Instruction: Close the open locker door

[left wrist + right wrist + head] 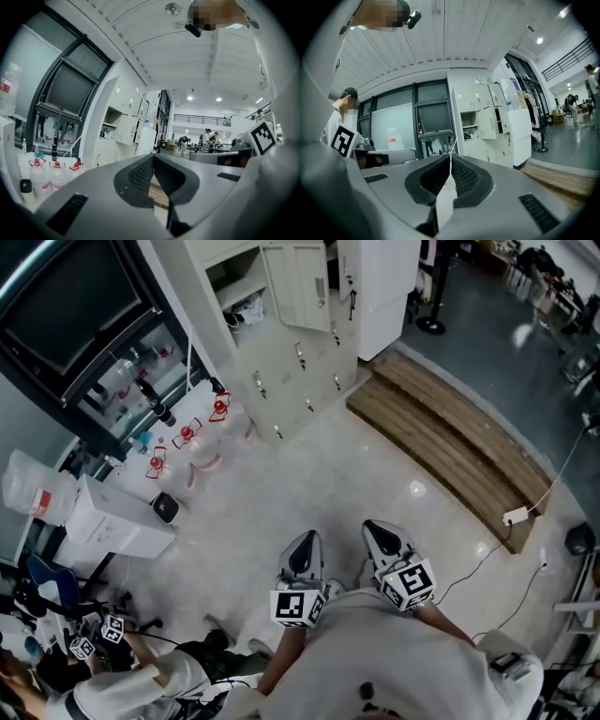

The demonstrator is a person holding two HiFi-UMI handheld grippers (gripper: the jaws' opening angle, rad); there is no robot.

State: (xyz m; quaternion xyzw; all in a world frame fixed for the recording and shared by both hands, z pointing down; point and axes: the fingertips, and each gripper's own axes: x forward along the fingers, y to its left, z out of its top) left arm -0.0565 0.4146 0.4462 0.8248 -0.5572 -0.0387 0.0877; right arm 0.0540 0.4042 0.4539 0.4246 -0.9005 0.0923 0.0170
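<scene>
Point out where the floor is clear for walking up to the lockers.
Bare floor leads straight to the lockers, between the wooden platform on the right and the bottles on the left. Crowded: the left side, with bottles and a white box; a cable trails at the right.

Red-capped bottles (186, 435) in row nr dark window (66, 315); wooden platform (450, 442) on floor, power strip (516, 516) by its edge.
</scene>
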